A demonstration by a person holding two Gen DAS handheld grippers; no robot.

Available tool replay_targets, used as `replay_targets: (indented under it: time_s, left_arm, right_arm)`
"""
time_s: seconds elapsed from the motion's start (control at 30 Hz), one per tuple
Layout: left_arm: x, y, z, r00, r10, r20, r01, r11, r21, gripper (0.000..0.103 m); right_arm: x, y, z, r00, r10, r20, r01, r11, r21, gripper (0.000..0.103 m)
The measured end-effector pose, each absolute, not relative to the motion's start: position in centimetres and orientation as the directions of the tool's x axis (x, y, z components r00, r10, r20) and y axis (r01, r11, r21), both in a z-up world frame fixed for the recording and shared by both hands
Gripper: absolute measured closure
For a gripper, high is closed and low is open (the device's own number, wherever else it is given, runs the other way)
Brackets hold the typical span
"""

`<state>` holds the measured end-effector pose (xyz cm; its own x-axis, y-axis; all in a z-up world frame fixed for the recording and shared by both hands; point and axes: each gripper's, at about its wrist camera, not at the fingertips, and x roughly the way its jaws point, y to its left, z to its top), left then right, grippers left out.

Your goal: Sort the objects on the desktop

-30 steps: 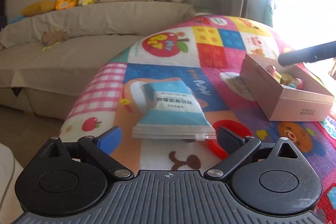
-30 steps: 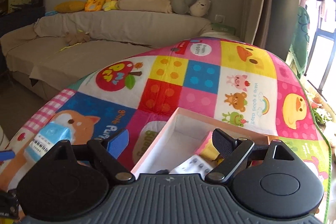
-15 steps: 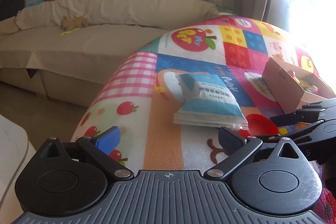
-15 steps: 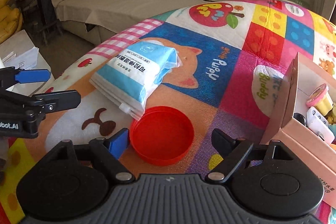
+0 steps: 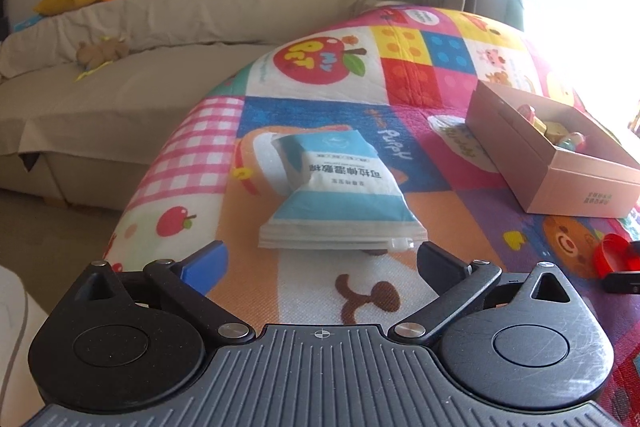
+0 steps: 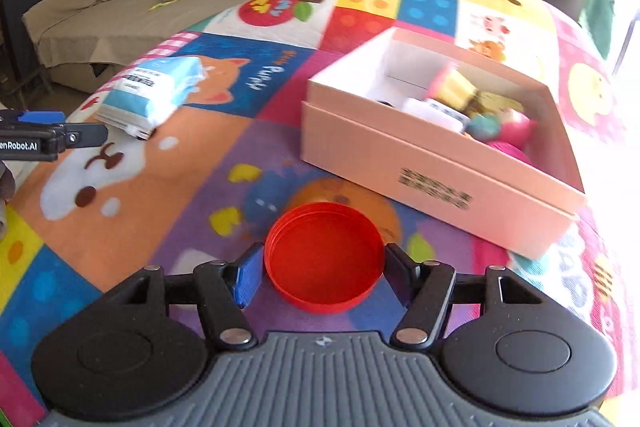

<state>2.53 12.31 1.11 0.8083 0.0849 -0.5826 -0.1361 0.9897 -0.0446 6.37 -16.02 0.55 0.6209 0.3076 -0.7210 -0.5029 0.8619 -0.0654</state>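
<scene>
My right gripper (image 6: 322, 273) is shut on a red round lid (image 6: 324, 255), held above the colourful mat, short of the pink box (image 6: 436, 163). The lid also shows at the right edge of the left wrist view (image 5: 612, 257). The pink box (image 5: 560, 183) is open and holds several small items. A blue and white pack of wipes (image 5: 340, 195) lies on the mat just ahead of my open, empty left gripper (image 5: 322, 259). The pack also shows at the left of the right wrist view (image 6: 150, 95), with my left gripper's fingers (image 6: 48, 139) near it.
A colourful cartoon play mat (image 5: 420, 75) covers the rounded table. A beige sofa (image 5: 120, 75) with plush toys and cushions stands behind it. Bright window light washes out the right side.
My right gripper has closed on the red lid, lifted it and turned towards the pink box. My left gripper has moved closer to the wipes pack and stays open.
</scene>
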Motion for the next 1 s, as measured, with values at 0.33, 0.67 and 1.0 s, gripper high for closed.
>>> replay_targets:
  time_s: [0.33,0.67,1.0]
  left_arm:
    - [6.1,10.2,0.4,0.78,0.114,-0.615,-0.099,0.993,0.058,0.0]
    - [5.2,5.4,1.5,0.788,-0.166,-0.593,0.197,0.98,-0.012,0.0]
    - [6.0,8.5,3.1,0.845,0.077,-0.53,-0.014,0.992,0.122,0.0]
  right_arm:
    - [5.6,-22.4,-0.9,0.681,0.27,-0.681,-0.345,0.938,0.027,0.01]
    - [5.7,-22.5,-1.0,0.67,0.306,-0.676,-0.355,0.932,0.07,0.0]
    - [5.6,-22.2,-1.1,0.673,0.287,-0.681,-0.353,0.934,0.045,0.0]
